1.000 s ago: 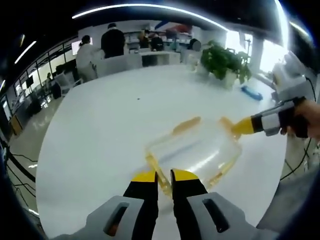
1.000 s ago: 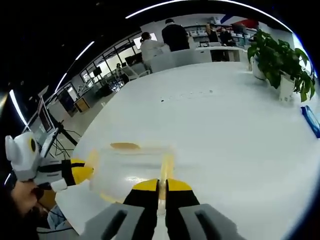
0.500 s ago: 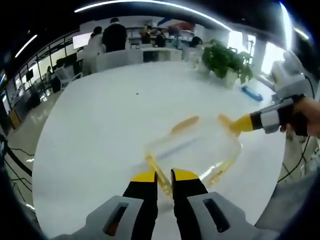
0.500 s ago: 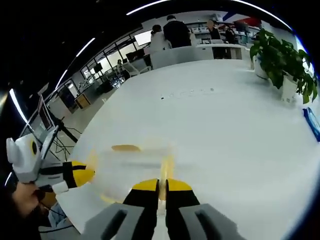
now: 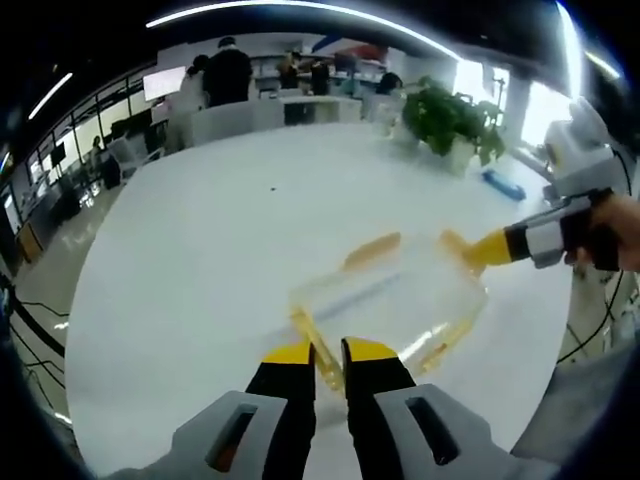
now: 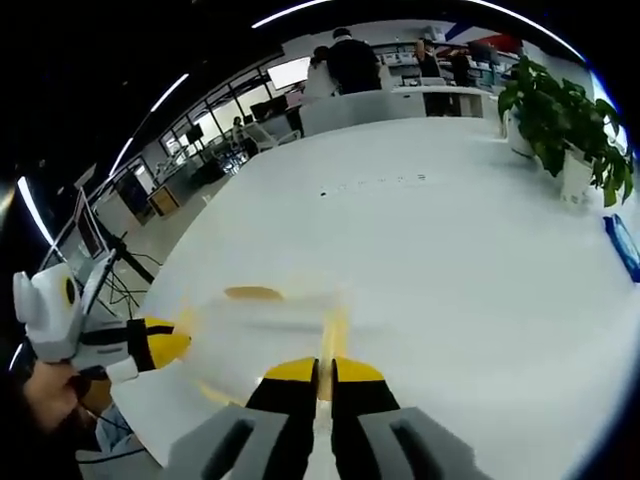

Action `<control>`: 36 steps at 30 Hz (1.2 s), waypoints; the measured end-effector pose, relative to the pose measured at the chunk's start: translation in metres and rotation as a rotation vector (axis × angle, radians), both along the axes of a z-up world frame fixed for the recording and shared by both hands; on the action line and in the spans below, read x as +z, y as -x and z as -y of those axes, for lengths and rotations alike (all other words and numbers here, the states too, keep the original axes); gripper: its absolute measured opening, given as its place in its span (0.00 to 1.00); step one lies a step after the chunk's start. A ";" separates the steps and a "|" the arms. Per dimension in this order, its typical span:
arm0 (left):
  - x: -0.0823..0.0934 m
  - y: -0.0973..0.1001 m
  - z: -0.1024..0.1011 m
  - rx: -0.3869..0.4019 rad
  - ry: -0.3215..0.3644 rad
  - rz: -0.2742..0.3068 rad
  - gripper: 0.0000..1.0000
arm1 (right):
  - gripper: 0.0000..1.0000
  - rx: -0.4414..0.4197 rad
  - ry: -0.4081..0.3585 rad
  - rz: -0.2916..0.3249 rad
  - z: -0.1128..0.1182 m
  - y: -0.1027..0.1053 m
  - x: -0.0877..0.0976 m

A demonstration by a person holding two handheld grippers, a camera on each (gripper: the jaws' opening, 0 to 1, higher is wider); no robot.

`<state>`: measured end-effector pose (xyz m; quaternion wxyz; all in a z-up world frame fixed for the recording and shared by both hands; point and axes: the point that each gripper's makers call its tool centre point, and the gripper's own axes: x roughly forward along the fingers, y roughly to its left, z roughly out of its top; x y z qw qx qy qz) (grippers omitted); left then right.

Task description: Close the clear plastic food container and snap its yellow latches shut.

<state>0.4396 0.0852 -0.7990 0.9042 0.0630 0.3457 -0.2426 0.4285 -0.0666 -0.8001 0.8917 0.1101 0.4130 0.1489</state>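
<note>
White and wide, the round table (image 5: 200, 260) carries the clear rectangular plastic food container (image 5: 385, 305) in an open office with a potted green plant (image 5: 450, 125) and a small blue object (image 5: 502, 184) at its far edge. The lid appears to sit on the container already, so the step in hand is latching, not closing.

In the left gripper view, the left gripper (image 5: 327, 352) has its yellow-tipped jaws nearly together, pinching the yellow latch (image 5: 318, 345) on the near short side. Beyond the fingertips, another yellow latch (image 5: 372, 249) lies flared out on the far long side, not snapped. The right gripper (image 5: 480, 252) comes in from the right, tips at the latch on the opposite short side.

In the right gripper view, the right gripper (image 6: 319, 372) shows jaws almost shut on a yellow latch (image 6: 333, 335) just ahead.

Next, I judge, each held latch needs pressing against the wall until it clicks, then the 2 long-side latches.
</note>
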 end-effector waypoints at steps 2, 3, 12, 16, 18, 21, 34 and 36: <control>0.000 0.001 0.000 -0.003 -0.001 -0.001 0.07 | 0.00 0.003 -0.002 0.004 0.000 0.002 0.002; 0.000 0.001 0.000 -0.005 0.000 -0.001 0.07 | 0.00 0.002 -0.004 0.004 0.000 0.003 0.002; 0.000 0.003 0.002 -0.017 -0.001 -0.003 0.07 | 0.00 -0.021 -0.021 -0.005 0.003 0.008 -0.002; 0.000 0.003 0.003 -0.027 -0.005 0.000 0.07 | 0.00 -0.010 -0.009 -0.004 0.002 0.008 -0.002; 0.000 0.004 0.003 -0.031 -0.007 0.001 0.07 | 0.00 -0.009 -0.006 -0.005 0.003 0.009 -0.002; -0.001 0.004 0.003 -0.034 -0.011 0.005 0.07 | 0.00 -0.021 -0.019 0.001 0.003 0.011 -0.002; -0.001 0.004 0.004 -0.063 -0.025 0.016 0.08 | 0.00 -0.042 -0.032 0.009 0.009 0.012 -0.002; -0.001 0.005 0.004 -0.065 -0.021 0.015 0.08 | 0.00 -0.047 -0.029 0.010 0.011 0.013 -0.002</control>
